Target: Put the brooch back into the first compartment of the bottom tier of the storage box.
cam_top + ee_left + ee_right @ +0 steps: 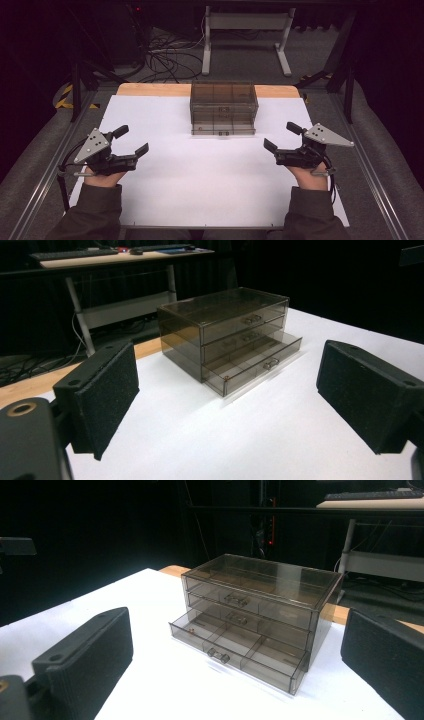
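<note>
A smoky clear plastic drawer chest (224,108) stands at the far middle of the white table top (200,175). It has three drawers (235,342); the bottom drawer (235,652) is pulled out a little, and looks bare apart from a tiny red speck at its left. My left gripper (134,140) rests open at the left, well short of the chest. My right gripper (282,137) is open at the right, equally far from it. Nothing sits between either pair of jaws (222,405) (235,680).
A wooden strip (155,90) edges the table's far side. Beyond it stand a white desk frame (245,35) and tangled cables (165,57) on the floor. Metal rails (372,175) run along both table sides.
</note>
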